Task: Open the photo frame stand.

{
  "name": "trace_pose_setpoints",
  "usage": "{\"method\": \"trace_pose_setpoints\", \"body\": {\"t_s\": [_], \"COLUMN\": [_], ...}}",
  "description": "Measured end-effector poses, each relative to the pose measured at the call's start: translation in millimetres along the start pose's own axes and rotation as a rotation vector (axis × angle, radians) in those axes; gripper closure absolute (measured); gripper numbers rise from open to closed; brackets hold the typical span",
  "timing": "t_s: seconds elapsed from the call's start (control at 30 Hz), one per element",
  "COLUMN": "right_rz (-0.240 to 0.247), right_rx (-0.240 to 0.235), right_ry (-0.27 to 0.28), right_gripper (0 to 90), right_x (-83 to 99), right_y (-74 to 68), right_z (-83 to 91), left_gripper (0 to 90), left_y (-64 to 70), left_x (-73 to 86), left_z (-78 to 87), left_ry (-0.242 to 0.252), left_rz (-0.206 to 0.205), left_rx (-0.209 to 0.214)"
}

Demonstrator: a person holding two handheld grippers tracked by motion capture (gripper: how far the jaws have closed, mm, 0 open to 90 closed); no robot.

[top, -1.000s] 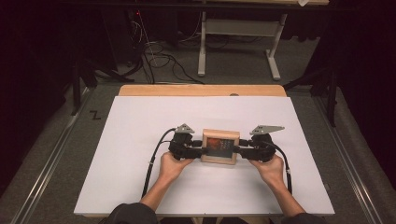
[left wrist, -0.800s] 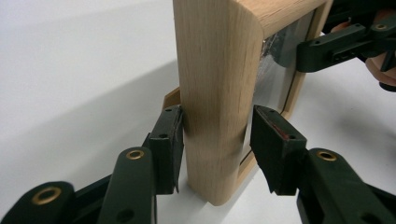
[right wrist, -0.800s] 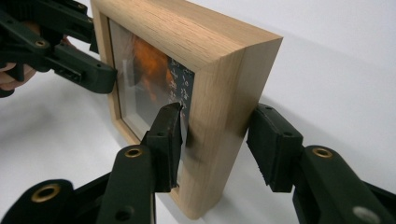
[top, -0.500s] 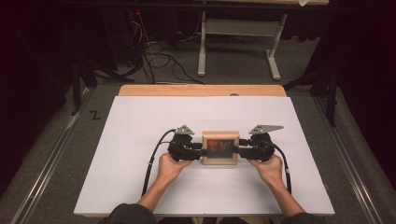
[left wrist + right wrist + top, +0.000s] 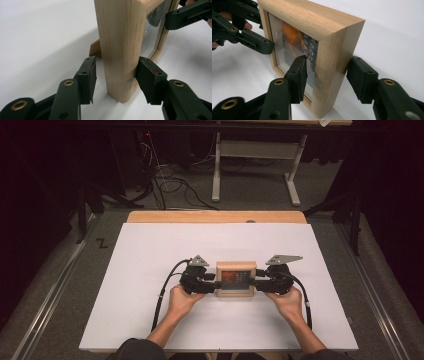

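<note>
The frame (image 5: 236, 279) stands upright near the middle of the white worktop (image 5: 150, 255), slightly toward the person's edge. The left claw (image 5: 212, 283) straddles its left side: in the left gripper view one jaw touches the glazed front, the other stands just clear of the back, so it is released, not clamped. The right claw (image 5: 259, 283) straddles the right side; in the right gripper view both jaws sit just off the wood, a gap on each side, released. The picture behind the glass is hard to read: an orange patch and dark patterned area under glare. A wooden strut (image 5: 95, 48) behind the frame is mostly hidden. The person's hands (image 5: 182, 300) partly cover both claws from above. Beyond the worktop, a wooden edge (image 5: 215, 216), grey carpet (image 5: 250, 190), loose cables (image 5: 165, 180) and a white stand (image 5: 255, 155); the rest of the room is dark
</note>
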State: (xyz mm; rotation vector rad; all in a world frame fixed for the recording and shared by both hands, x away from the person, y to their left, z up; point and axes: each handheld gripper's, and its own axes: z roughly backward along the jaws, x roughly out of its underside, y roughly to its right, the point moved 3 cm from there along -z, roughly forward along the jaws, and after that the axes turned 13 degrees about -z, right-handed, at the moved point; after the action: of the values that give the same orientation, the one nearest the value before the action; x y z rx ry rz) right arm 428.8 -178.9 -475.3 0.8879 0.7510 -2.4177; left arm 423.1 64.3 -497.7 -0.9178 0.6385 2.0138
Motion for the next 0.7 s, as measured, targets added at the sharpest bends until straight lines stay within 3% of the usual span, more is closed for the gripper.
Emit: {"method": "trace_pose_setpoints", "body": {"t_s": [0.3,0.5,0.7], "right_rz": [0.008,0.037,0.046], "right_rx": [0.007,0.07,0.083], "right_ry": [0.032,0.085,0.117], "right_gripper": [40.7,38.3,37.8], "right_x": [-0.7,-0.3,0.2], "right_y": [-2.8,-3.8,-4.9], "right_z": [5.9,15.4,24.5], "left_gripper": [45.4,44.1,43.5], "left_y": [3.8,4.3,5.7], "left_x": [-3.0,-4.9,-7.3], "left_z": [6.9,10.9,17.2], "left_ry": [0.022,0.045,0.074], "left_rz": [-0.008,0.001,0.003], "left_rx": [-0.032,-0.037,-0.034]}}
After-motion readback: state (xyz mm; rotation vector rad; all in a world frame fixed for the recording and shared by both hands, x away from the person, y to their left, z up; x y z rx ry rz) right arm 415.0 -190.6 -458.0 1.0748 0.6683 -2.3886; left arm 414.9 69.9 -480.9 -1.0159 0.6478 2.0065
